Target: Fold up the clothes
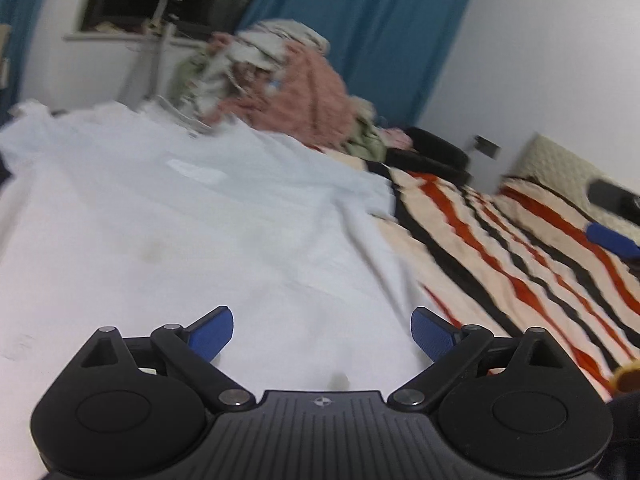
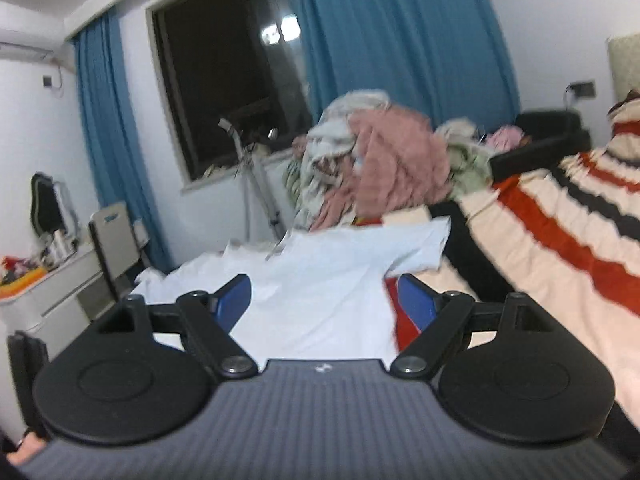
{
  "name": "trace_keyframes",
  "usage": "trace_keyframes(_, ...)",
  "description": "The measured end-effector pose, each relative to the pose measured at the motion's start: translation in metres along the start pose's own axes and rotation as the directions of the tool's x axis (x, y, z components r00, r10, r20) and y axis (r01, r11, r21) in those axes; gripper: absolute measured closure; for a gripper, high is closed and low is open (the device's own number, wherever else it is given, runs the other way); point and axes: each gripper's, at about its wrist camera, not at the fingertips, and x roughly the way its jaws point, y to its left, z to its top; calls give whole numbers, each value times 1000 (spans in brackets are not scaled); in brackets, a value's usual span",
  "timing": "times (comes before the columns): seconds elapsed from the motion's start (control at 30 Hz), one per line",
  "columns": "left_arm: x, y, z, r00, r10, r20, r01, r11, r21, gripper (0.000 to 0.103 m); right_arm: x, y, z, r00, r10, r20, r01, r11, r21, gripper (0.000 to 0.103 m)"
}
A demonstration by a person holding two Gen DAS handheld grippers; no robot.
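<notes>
A white shirt [image 1: 192, 216] lies spread flat on the striped bed, filling most of the left wrist view. My left gripper [image 1: 322, 332] hovers just above its near part, open, nothing between the blue pads [image 1: 212, 334]. In the right wrist view the same white shirt [image 2: 320, 280] stretches away with one sleeve [image 2: 420, 244] pointing right. My right gripper [image 2: 324, 300] stands open over the shirt's near edge, its blue fingers [image 2: 234, 300] wide apart and holding nothing.
A striped red, black and cream blanket [image 1: 520, 264] covers the bed to the right. A heap of pink and pale clothes [image 2: 376, 164] is piled at the far end. Blue curtains [image 2: 400, 40], a dark window, a desk [image 2: 60, 280] and a chair stand on the left.
</notes>
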Motion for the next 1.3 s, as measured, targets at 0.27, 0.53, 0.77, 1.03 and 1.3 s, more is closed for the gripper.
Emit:
trace_keyframes(0.27,55,-58,-33,975,-131,-177,143,988,51,35,-10,-47,4,994,13,111,-36,977,208,19)
trace_keyframes(0.53,83,-101,-60,962,-143,-231,189,964,188,94,-14,-47,2,987,45,151,-76,976,205,19)
trace_keyframes(0.77,103,-136,-69,940,-201,-274,258,946,194,100,-12,-47,-1,989,20,149,-49,980,194,19)
trace_keyframes(1.03,119,-156,-76,921,-210,-327,288,934,211,75,-8,-45,-4,990,7,139,-31,985,172,19)
trace_keyframes(1.3,58,-119,-30,973,-127,-191,170,959,227,21,-9,-33,-4,990,2,141,-18,994,111,19)
